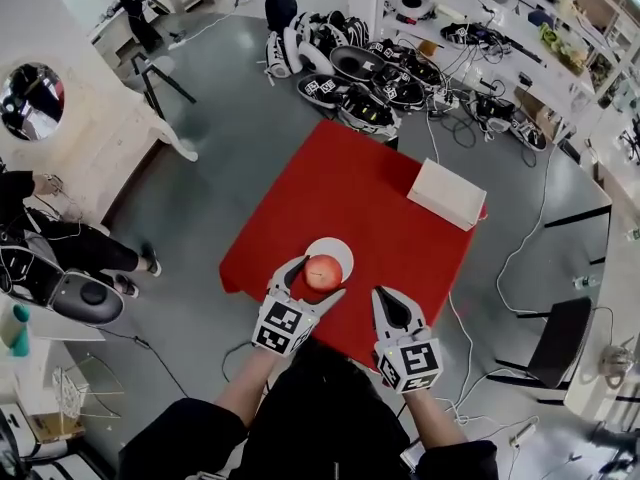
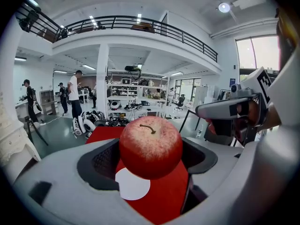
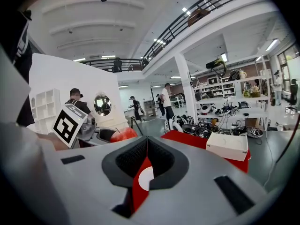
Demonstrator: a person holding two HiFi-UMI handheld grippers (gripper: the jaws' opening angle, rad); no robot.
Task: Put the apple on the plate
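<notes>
The apple [image 2: 150,146] is pinched between the jaws of the left tongs [image 1: 315,280], one dark pad pressed against each side, with its stem pointing up. In the head view it is seen over the near edge of the white plate [image 1: 337,249], which lies on the red desk [image 1: 350,178]. In the left gripper view the plate shows below the fruit and a little to its left, so the apple is judged to be held clear of the surface and not yet set down. The right tongs [image 1: 386,298] are held just beside the left ones, nearer the desk's front edge, with the jaws pressed together at their tips and nothing gripped between them. A white box [image 1: 447,194] sits well apart at the far right corner and is not involved. The carrying step is judged nearly complete. What is called for next is a small shift forward until the apple is centred over the plate, a gentle lowering until contact is made, and only then a spreading of the jaws, so that rolling off the rim is avoided.
</notes>
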